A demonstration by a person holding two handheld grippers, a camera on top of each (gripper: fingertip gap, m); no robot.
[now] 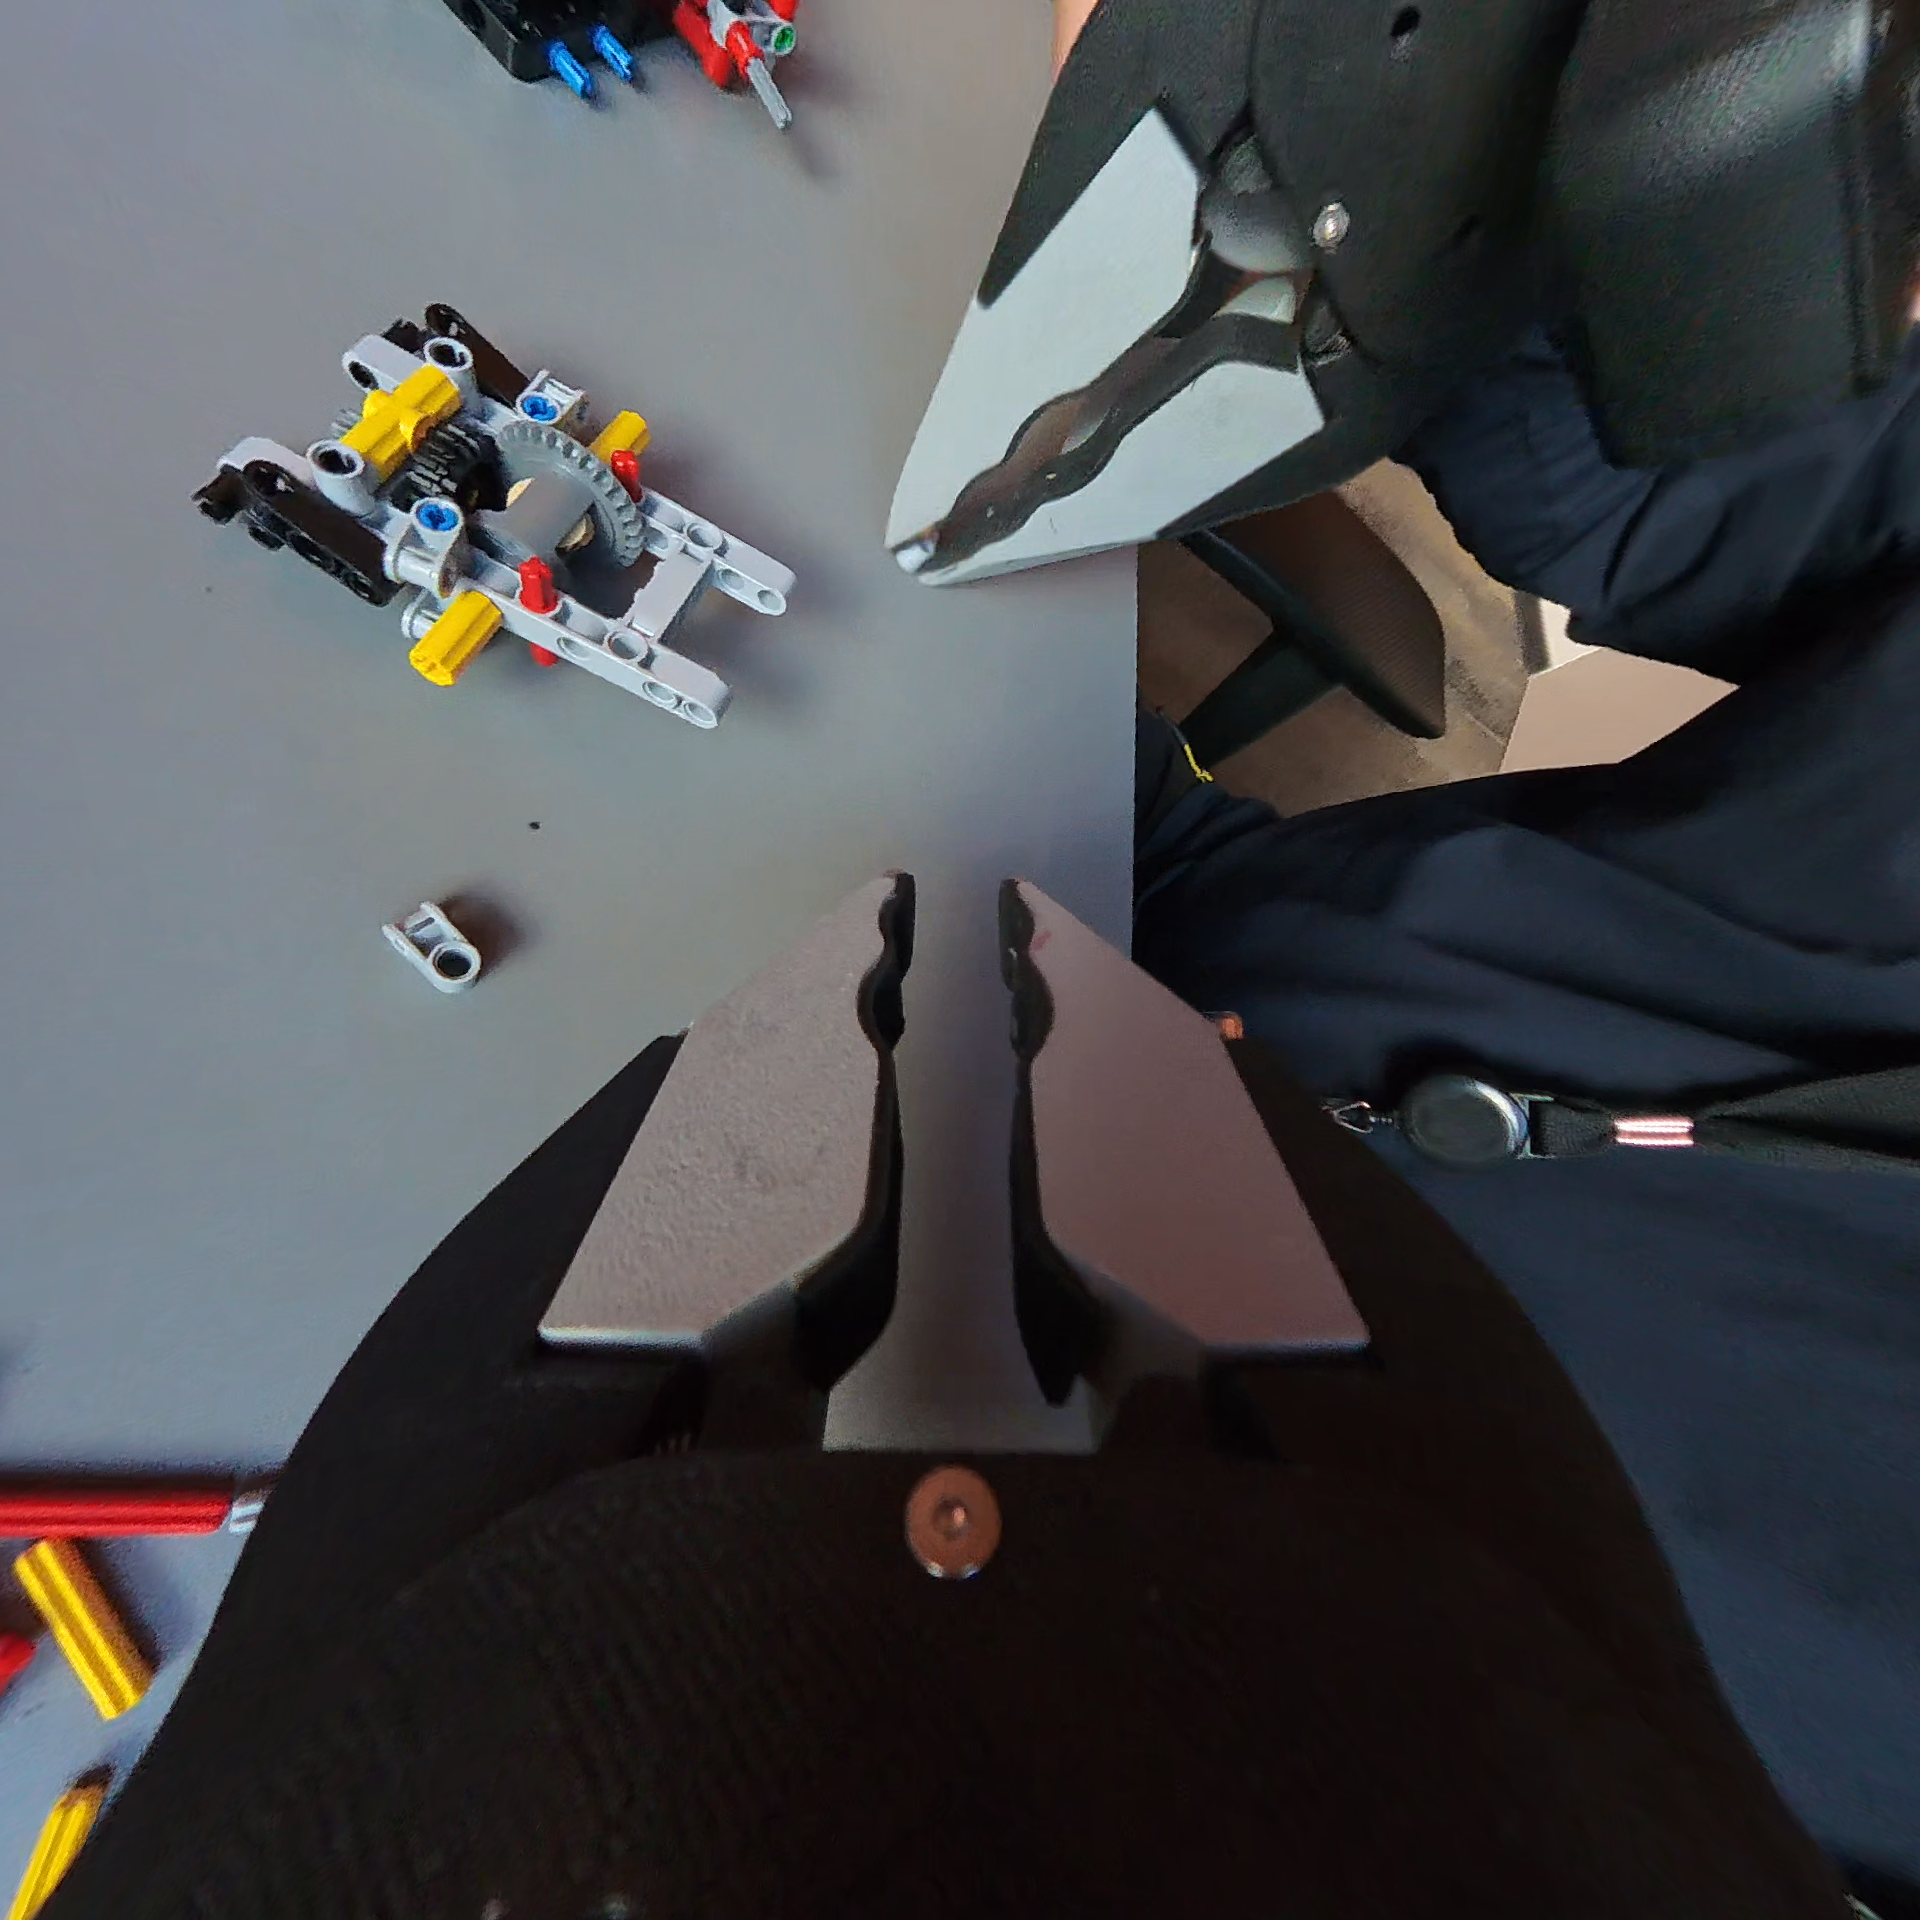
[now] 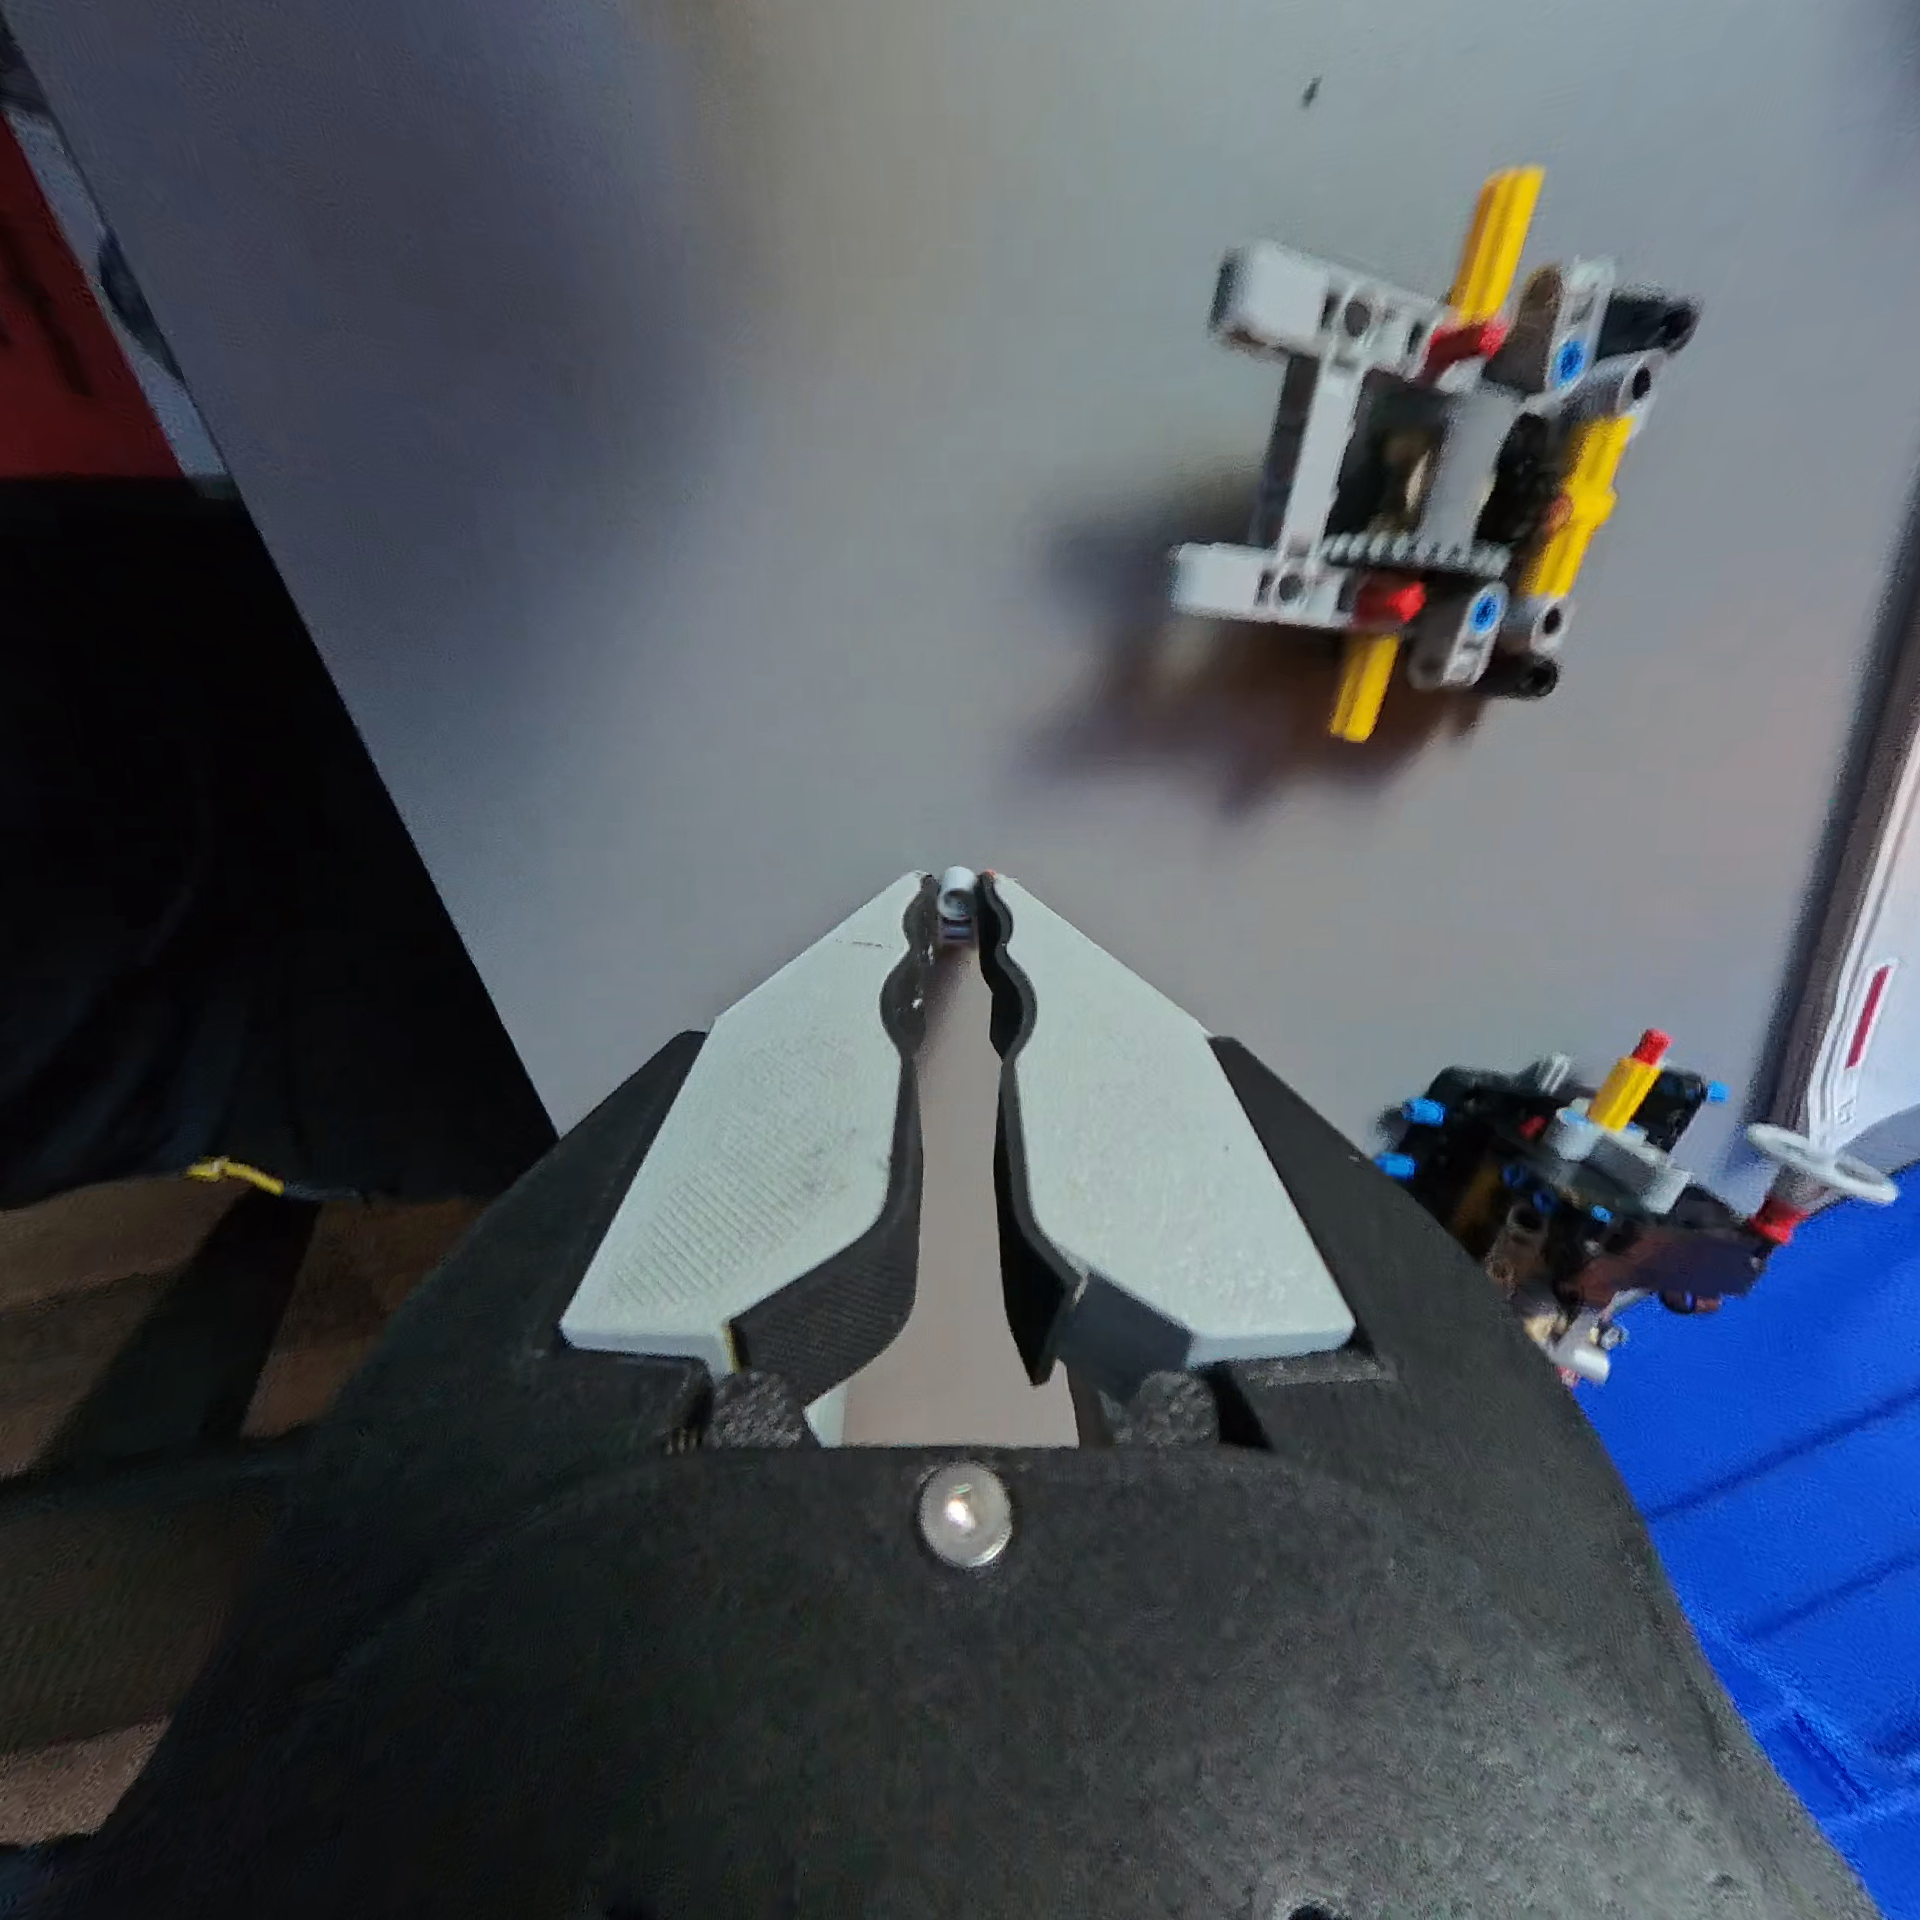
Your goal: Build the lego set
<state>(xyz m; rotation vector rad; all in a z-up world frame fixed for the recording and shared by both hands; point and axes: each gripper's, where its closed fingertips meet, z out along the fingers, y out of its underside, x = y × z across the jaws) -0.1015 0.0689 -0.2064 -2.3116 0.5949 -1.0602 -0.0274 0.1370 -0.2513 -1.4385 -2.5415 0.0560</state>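
A grey lego frame assembly (image 1: 488, 499) with yellow axles, a gear and red and blue pins lies on the grey table (image 1: 727, 831); it also shows in the right wrist view (image 2: 1444, 468). My left gripper (image 1: 956, 894) is open and empty near the table's right edge, with bare table between its pads. A small grey connector (image 1: 436, 945) lies to its left. My right gripper (image 2: 956, 904) is shut on a small grey pin piece (image 2: 956, 899) at its fingertips, above the table. The right gripper also shows in the left wrist view (image 1: 925, 551), its tips closed.
A black sub-assembly with blue pins (image 1: 561, 42) and a red and grey part (image 1: 748, 42) lie at the far edge; it also shows in the right wrist view (image 2: 1579, 1195) by a blue mat (image 2: 1787, 1455). Loose yellow (image 1: 83, 1621) and red axles (image 1: 114, 1501) lie at lower left. A person's dark clothing (image 1: 1558, 935) is beyond the table edge. Tip to tip, the grippers are about 11 cm apart. My right tips are about 15 cm from the small grey connector (image 1: 436, 945), my left tips only 8 cm.
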